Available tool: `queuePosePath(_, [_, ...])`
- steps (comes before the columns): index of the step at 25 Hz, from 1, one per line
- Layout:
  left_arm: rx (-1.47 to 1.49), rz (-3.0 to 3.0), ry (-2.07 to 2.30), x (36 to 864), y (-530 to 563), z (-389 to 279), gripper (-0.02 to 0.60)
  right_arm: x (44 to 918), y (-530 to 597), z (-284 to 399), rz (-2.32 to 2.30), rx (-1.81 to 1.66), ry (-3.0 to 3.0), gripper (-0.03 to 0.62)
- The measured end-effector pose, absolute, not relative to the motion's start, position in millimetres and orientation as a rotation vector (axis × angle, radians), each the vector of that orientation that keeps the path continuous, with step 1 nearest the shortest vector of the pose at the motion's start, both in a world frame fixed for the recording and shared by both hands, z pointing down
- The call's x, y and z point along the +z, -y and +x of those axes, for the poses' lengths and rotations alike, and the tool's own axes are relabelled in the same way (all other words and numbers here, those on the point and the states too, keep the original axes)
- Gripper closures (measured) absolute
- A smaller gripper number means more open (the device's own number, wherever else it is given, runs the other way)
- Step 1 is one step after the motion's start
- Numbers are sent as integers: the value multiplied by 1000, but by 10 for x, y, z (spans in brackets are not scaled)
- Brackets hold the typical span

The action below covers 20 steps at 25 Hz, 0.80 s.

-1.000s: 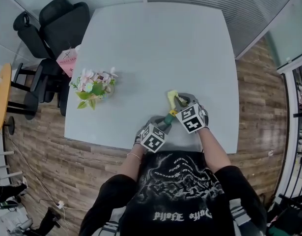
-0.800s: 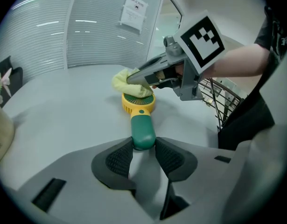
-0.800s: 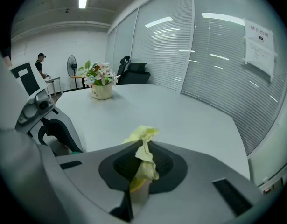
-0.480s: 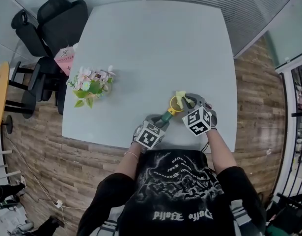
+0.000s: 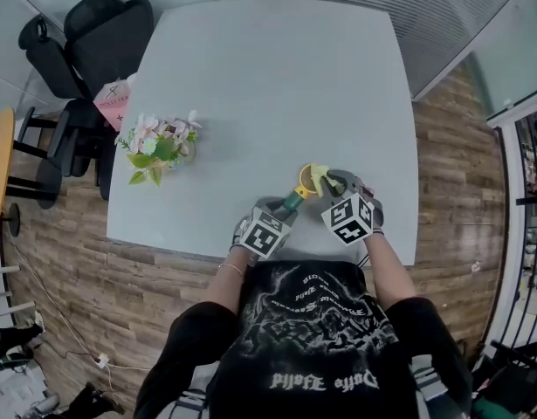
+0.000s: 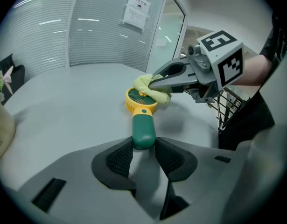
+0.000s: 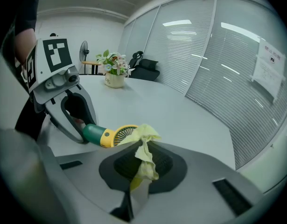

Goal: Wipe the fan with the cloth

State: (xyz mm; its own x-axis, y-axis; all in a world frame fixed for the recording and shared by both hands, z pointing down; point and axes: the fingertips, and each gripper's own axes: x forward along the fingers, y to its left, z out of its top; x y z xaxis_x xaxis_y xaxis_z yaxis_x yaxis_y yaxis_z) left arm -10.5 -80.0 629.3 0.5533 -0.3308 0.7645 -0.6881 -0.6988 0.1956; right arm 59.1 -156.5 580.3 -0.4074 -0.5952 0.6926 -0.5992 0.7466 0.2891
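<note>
The left claw (image 6: 144, 143) is gripping the dark green handle of the fan (image 6: 142, 107). Its jaws are standing partly closed, with both pads pressing on the handle's near end. The fan is pointing away from that claw, and its round yellow head is facing up, low over the near right part of the grey worktop (image 5: 268, 85). Whether the head is touching the surface is not clear.

The right claw (image 7: 142, 148) is pinching a pale yellow cloth (image 7: 144, 158). Its jaws are closed tight on the fabric, and a crumpled fold is sticking out past the tips. The cloth is lying on the far right side of the fan's head, covering part of the grille.

Both claws are working close together by the worktop's near edge, just in front of the person (image 5: 316, 339) holding them. A pot of flowers (image 5: 159, 145) is standing on the left side of the worktop, well apart from the fan. A black office chair (image 5: 102, 33) is sitting beyond the far left corner.
</note>
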Motion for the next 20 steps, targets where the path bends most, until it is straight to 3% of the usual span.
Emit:
queuePosePath(11, [995, 2253, 813, 6269, 794, -116, 411, 5774, 1288, 335, 847, 71, 2225, 565])
queuePosePath(20, [771, 2060, 807, 6230, 817, -128, 413, 5625, 921, -59, 637, 56, 2395, 565])
